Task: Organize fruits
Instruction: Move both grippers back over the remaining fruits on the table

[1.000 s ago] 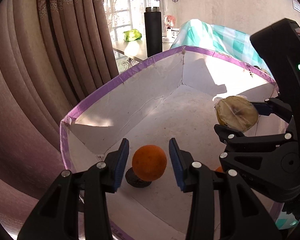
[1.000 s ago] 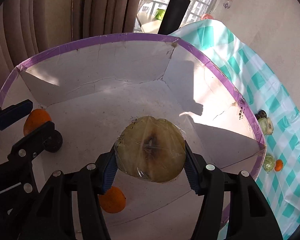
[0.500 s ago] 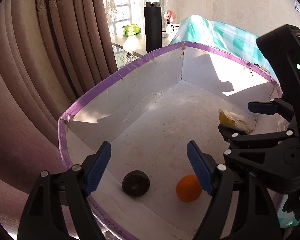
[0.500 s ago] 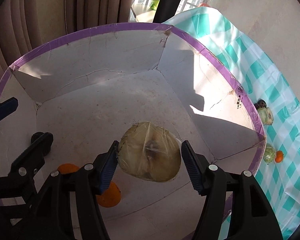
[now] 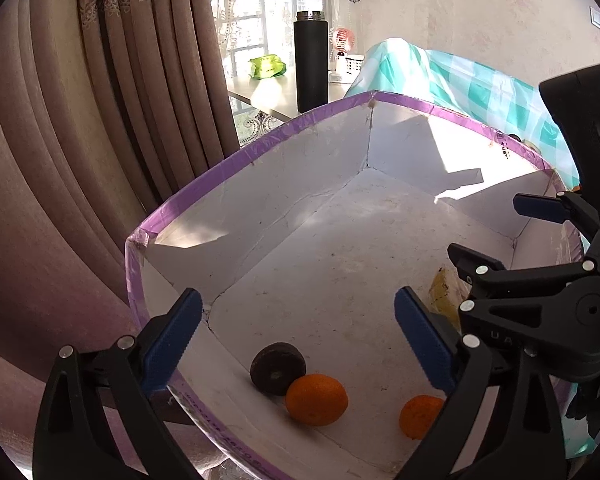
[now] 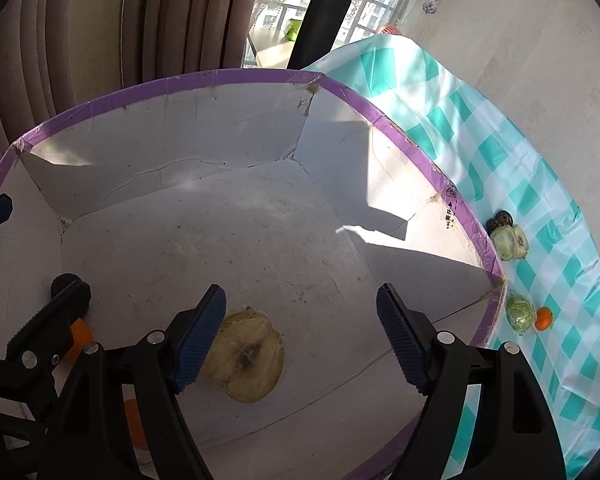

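Released apple half (wrapped) lies beneath spread fingers.

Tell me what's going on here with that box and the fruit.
A person is sorting fruit into a white box with two hand-held claws. Both the left claw and the right claw are open above it, holding nothing. Inside lie two oranges, a dark fruit touching one orange, and a wrapped apple half. More fruit waits on the checked cloth beside the box.

Second orange partly behind left gripper
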`<state>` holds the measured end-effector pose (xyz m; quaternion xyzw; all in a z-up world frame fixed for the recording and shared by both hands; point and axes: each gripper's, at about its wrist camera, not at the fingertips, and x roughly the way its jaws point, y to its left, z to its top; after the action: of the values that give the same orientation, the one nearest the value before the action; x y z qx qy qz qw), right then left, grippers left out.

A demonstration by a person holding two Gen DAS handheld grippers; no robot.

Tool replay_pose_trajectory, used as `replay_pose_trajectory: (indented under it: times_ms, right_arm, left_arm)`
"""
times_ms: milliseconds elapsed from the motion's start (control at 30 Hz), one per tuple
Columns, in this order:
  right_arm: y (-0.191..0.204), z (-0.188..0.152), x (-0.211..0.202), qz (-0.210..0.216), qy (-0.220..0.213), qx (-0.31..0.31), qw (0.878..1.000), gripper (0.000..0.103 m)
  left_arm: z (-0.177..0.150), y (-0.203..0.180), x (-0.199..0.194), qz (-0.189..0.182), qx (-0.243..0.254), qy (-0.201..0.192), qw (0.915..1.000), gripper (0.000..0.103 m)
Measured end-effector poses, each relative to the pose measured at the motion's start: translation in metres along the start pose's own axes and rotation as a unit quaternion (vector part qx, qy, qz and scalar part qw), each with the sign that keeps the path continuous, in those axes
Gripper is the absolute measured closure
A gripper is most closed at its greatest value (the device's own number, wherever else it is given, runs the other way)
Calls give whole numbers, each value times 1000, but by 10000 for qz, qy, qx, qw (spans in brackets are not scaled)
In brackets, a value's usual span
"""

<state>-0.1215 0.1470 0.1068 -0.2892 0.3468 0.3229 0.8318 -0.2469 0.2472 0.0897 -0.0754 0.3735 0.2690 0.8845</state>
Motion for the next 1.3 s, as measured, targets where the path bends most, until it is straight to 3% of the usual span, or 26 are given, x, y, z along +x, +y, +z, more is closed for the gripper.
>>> replay_pose_trajectory:
  times_ms: [333, 467, 567, 700, 800, 867, 933, 1000, 1100, 1167, 1300]
  right_arm:
    - [-3, -3, -7, -11, -356, 85, 9993, 26]
    - [-13, -6, -14, 454, -666, 412, 9959, 15]
    - [-20, -13, -14, 471, -839, 564, 9938, 15]
    - [-45, -28, -38, 808, -1666, 1032, 9773, 16]
    - [-81, -42, -62, 638, -2284, 1373, 9617, 15]
    - [-112, -56, -67, 378, -2458, 1683, 9539, 15]
    - [-147, -73, -60, 111, -2281, 2062, 9515, 15]
    - [-185, -94, -45, -418, -1914, 2541, 9471, 15]
    - [-238, -132, -21, -916, -1248, 3248, 9330, 15]
    - [-268, -157, -8, -1199, -832, 3631, 9202, 15]
    - [-311, -201, 5, -1415, -491, 4166, 8967, 15]
  left_arm:
    - [-1, -2, 3, 158, 122, 68, 9998, 6]
    - [-8, -16, 11, 680, 614, 154, 9957, 2]
    - [-10, -12, 8, 792, 459, 41, 9958, 2]
    - [-12, -14, 9, 867, 558, 119, 9946, 2]
    - [-10, -15, 5, 924, 499, 26, 9945, 2]
    - [-6, -20, -12, 951, 375, -295, 9943, 3]
    - [-1, -31, -41, 788, 356, -899, 9922, 3]
    - [4, -50, -74, 467, 441, -1620, 9847, 3]
    - [4, -88, -110, -420, 765, -2282, 9697, 2]
    - [5, -123, -116, -1281, 1104, -2308, 9582, 2]
    - [9, -208, -86, -2682, 1278, -1409, 9444, 2]
